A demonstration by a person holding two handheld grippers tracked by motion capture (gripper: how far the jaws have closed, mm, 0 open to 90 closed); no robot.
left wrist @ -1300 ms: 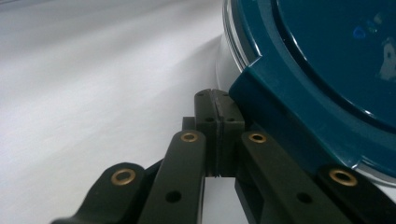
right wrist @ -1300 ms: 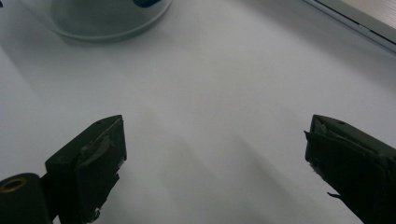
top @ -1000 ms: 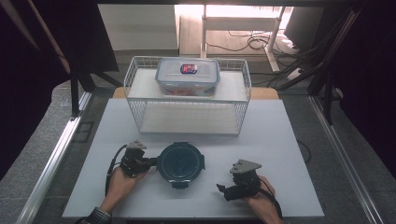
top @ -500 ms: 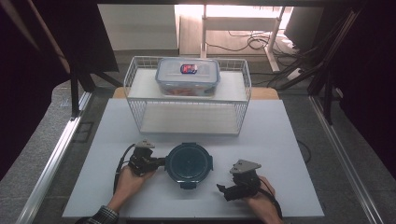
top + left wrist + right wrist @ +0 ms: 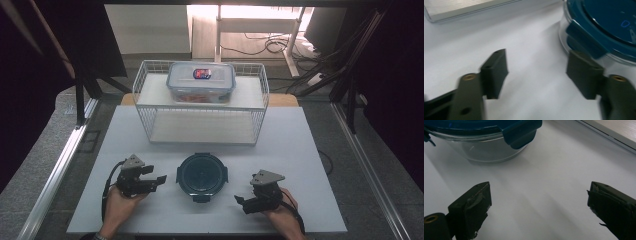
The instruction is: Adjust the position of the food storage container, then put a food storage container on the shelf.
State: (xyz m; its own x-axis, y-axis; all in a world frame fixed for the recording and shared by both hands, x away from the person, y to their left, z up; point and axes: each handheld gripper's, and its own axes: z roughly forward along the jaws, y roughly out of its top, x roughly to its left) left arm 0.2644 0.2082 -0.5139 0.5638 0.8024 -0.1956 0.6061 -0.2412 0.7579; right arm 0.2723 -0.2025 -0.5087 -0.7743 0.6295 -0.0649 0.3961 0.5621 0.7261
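White table [image 5: 310,150] under a fixed camera; a wire basket [image 5: 200,107] at the far side carries a rectangular lidded box [image 5: 201,82] on its upper shelf. Round glass container [image 5: 202,176] with a dark blue clip lid sits on the table between the two grippers. Left gripper [image 5: 159,179]: jaws have just been opening, now wide, nothing between them; one pad seems just beside a lid clip, though blur hides any contact. Right gripper [image 5: 241,201]: jaws wide, empty, near the container, apart from it.
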